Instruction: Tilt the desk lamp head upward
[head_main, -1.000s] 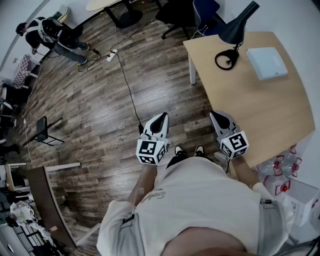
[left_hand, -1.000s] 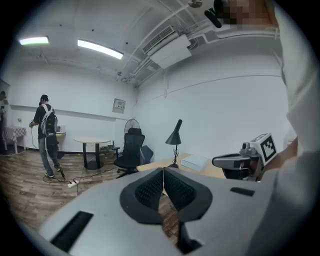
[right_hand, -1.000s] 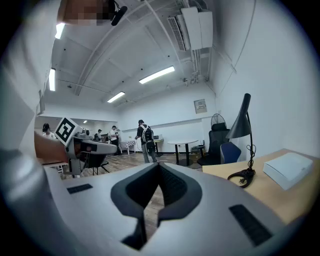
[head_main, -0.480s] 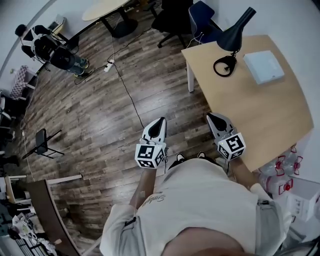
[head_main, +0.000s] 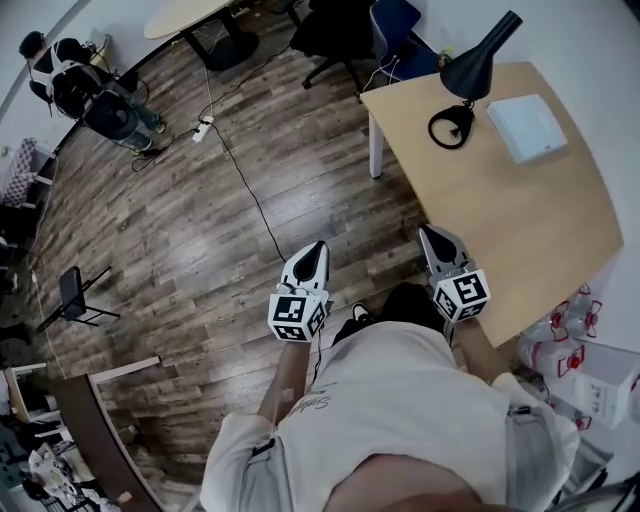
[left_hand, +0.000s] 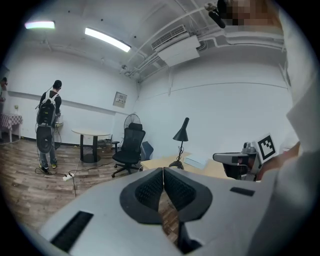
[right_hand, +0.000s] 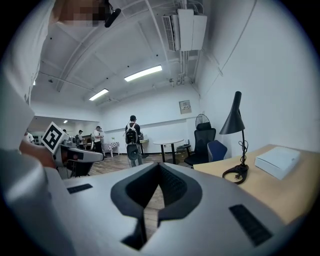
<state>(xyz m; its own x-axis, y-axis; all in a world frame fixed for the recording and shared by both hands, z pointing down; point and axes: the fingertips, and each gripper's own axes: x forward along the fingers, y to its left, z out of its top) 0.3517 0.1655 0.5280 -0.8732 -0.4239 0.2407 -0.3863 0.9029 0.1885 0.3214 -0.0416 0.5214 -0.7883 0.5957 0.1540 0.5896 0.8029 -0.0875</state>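
A black desk lamp (head_main: 472, 68) stands at the far end of the light wooden table (head_main: 520, 230), its cone head sloping down over a round base (head_main: 452, 125). Both grippers are held close to the person's body, well short of the lamp. My left gripper (head_main: 317, 247) is over the floor, shut and empty, as its own view shows (left_hand: 163, 170). My right gripper (head_main: 428, 232) hovers at the table's near corner, also shut on nothing (right_hand: 159, 166). The lamp (right_hand: 233, 120) rises to the right ahead of the right gripper, and the lamp (left_hand: 181, 132) is small and distant in the left gripper view.
A flat white box (head_main: 527, 128) lies on the table beside the lamp. A blue chair (head_main: 400, 25) and a black office chair (left_hand: 129, 147) stand behind the table. A cable with a power strip (head_main: 204, 128) crosses the wooden floor. A person with a backpack (right_hand: 132, 140) stands far off.
The view has shifted slightly, with the table now a little closer. Both grippers keep the same pose, shut. The lamp has not moved.
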